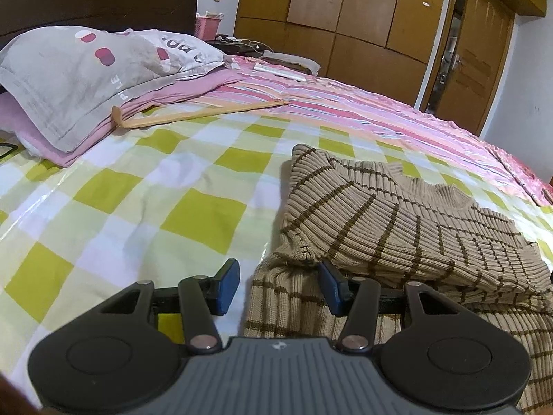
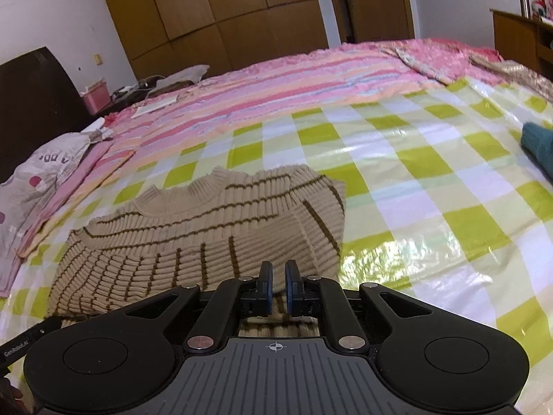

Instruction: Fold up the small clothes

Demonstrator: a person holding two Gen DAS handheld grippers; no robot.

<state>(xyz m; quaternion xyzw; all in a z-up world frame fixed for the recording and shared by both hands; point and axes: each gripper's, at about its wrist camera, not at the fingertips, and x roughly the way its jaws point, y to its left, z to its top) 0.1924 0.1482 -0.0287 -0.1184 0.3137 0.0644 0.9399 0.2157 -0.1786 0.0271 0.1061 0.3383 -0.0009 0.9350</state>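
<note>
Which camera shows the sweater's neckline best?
The right wrist view: the striped sweater lies whole ahead, its collar facing the camera. The left wrist view shows the sweater obliquely, folded sleeve foremost, collar half hidden.

Sweater (image 1: pixel 397 221): lower hem hidden under left gripper (image 1: pixel 280 285) body, right side cut by frame edge. Right of sweater (image 2: pixel 207 228), teal cloth (image 2: pixel 539 145) cropped at edge, type unclear. Beyond sweater, small white items by pink basket (image 1: pixel 206 26) too small to identify
</note>
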